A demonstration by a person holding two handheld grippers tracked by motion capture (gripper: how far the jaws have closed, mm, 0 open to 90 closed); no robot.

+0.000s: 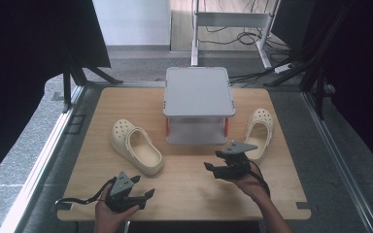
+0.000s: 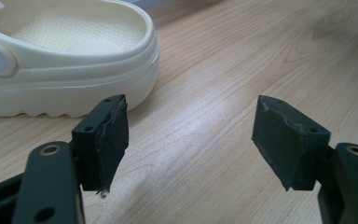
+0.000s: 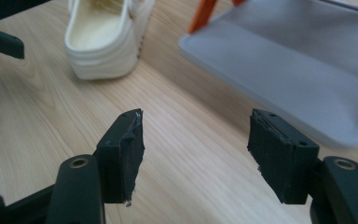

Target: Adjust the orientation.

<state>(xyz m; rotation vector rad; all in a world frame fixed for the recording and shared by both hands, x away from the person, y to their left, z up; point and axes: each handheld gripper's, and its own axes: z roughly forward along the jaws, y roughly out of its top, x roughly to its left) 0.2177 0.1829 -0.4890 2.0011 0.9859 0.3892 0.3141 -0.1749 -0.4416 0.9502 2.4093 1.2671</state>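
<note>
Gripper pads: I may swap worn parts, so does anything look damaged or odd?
Yes. The left gripper pads look frayed, with ragged edges, and the right gripper pads are chipped. Both cream clogs sit upright.

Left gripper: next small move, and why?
Probably ease the left gripper forward and left toward the heel of the near cream clog. Its jaws stand open with nothing between them, over bare wooden table, and in the left gripper view the clog's heel lies just ahead, left of the jaw gap, not yet touched.
</note>
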